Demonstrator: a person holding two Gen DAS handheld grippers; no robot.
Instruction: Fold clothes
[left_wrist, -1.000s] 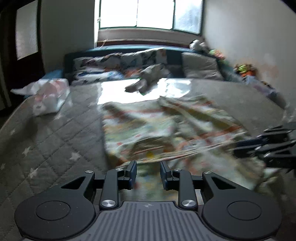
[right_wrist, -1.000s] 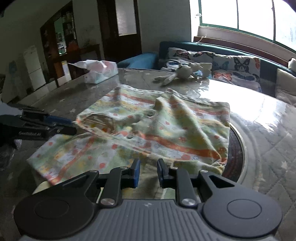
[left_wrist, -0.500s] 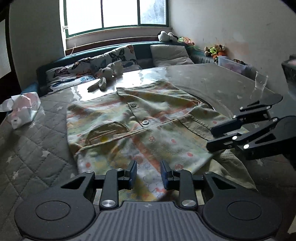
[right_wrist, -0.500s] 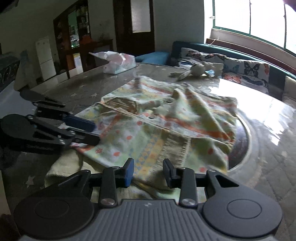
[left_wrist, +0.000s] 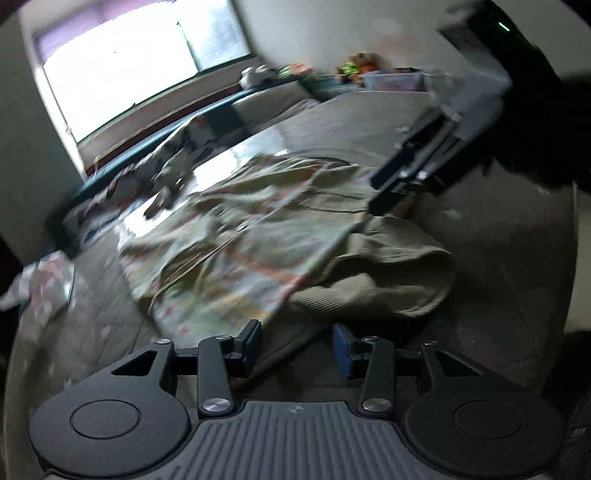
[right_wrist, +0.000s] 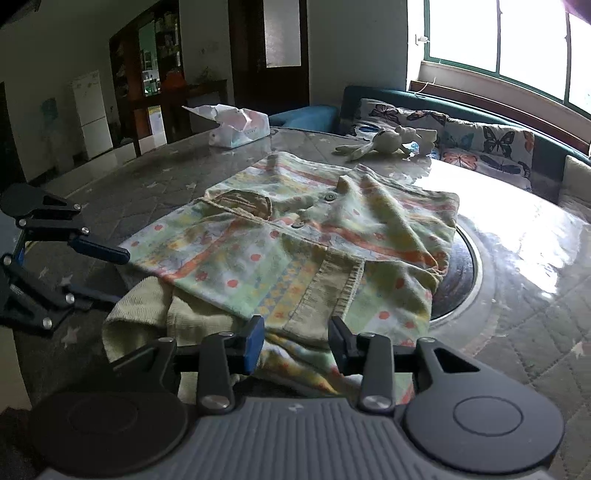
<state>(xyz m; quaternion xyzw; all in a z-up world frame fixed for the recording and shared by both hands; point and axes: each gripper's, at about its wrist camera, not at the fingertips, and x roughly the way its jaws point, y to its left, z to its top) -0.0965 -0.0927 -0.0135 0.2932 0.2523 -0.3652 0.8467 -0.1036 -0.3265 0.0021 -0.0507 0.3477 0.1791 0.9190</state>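
With both jaws just opened and nothing gripped, the left hand-held gripper (left_wrist: 296, 345) and right hand-held gripper (right_wrist: 296, 339) are released at the near table (right_wrist: 524, 314) edge; a fold of the shirt (right_wrist: 295, 240) looks laid, and a fresh hem must be gripped next.

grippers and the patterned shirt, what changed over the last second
Both grippers let go: the left gripper and right gripper have just been opening, and their fingers now stand apart with no cloth pinched. The left one also rolled and swung sideways, so its view is tilted and blurred. The patterned shirt now lies folded on the table. The stuffed toy and the tissue pack stayed put.
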